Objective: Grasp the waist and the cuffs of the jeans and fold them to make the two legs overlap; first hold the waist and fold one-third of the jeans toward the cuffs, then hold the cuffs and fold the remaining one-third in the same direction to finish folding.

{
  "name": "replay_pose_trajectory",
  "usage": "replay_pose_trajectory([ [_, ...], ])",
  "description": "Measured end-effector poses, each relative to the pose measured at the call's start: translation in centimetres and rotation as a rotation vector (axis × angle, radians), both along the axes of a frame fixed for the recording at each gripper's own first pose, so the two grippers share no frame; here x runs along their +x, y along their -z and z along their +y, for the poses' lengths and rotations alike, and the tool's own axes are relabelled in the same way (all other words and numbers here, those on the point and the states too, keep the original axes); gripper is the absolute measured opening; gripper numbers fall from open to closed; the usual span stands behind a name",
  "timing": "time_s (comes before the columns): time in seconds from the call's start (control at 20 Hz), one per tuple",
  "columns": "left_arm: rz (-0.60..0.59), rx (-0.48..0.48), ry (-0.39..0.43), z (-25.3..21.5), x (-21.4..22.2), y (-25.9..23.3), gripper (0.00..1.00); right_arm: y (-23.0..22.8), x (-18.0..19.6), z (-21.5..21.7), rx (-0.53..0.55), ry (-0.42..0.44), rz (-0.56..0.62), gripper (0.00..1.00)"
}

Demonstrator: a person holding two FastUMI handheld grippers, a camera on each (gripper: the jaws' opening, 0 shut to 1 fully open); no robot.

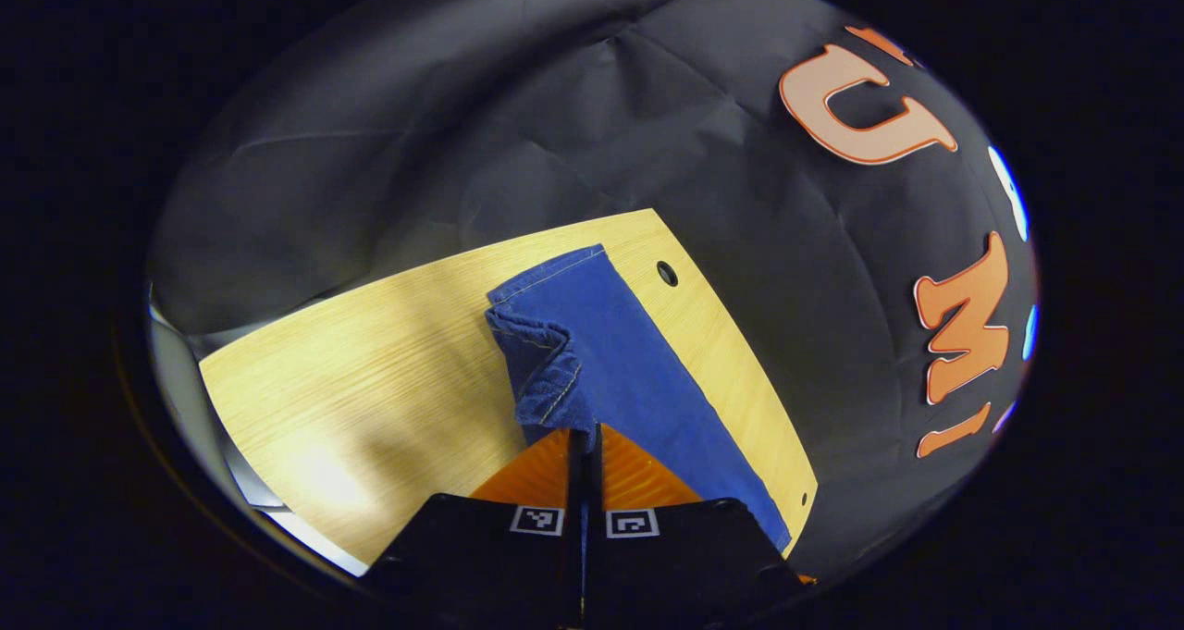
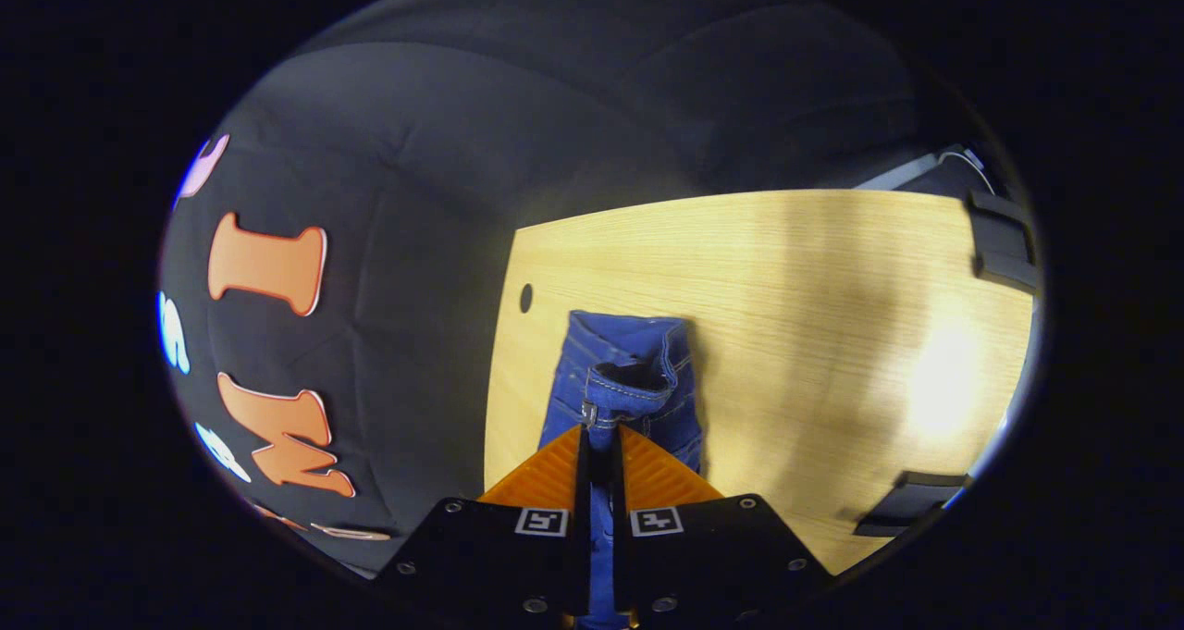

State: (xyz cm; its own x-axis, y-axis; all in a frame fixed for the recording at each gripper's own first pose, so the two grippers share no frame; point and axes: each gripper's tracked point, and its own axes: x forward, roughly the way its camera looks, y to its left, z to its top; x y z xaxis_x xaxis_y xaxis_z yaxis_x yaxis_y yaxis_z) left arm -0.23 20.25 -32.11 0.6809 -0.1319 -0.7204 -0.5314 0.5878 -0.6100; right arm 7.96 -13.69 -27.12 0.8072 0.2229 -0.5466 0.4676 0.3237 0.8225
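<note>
Blue jeans point(image 1: 638, 362) lie along the right side of the wooden table point(image 1: 370, 380). One leg rests flat, its stitched hem at the far end. In the left gripper view my left gripper point(image 1: 584, 440) is shut on a raised, folded bit of hem point(image 1: 541, 371), which is held above the flat leg. In the right gripper view the jeans' waist point(image 2: 629, 376) bunches up in front of my fingers, with a metal button by the tips. My right gripper point(image 2: 601, 436) is shut on that waistband, and denim hangs down between the fingers.
A small round hole point(image 1: 667, 273) sits near the table's far corner beside the jeans. Bare wood spreads to the left of the jeans in the left gripper view. Dark brackets point(image 2: 999, 237) stand at the table's far right edge in the right gripper view.
</note>
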Motion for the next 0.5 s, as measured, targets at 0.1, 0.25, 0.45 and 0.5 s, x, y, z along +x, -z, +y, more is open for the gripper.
replay_pose_trajectory([
  [0.1,-0.001,-0.013,-0.031,0.4,1.7,-0.1,0.02,-0.3,1.2,0.5,-0.014,-0.025,0.012,0.11],
  [0.25,0.034,-0.009,-0.014,-0.2,3.9,1.3,0.02,-0.1,3.4,1.5,-0.016,-0.051,0.029,0.11],
  [0.45,0.016,0.020,0.010,-0.3,6.7,-0.5,0.02,-1.0,5.7,3.1,-0.009,-0.107,0.015,0.11],
  [0.5,0.010,0.021,0.009,-0.2,7.3,-1.0,0.02,-1.1,6.1,3.4,-0.011,-0.122,0.018,0.10],
])
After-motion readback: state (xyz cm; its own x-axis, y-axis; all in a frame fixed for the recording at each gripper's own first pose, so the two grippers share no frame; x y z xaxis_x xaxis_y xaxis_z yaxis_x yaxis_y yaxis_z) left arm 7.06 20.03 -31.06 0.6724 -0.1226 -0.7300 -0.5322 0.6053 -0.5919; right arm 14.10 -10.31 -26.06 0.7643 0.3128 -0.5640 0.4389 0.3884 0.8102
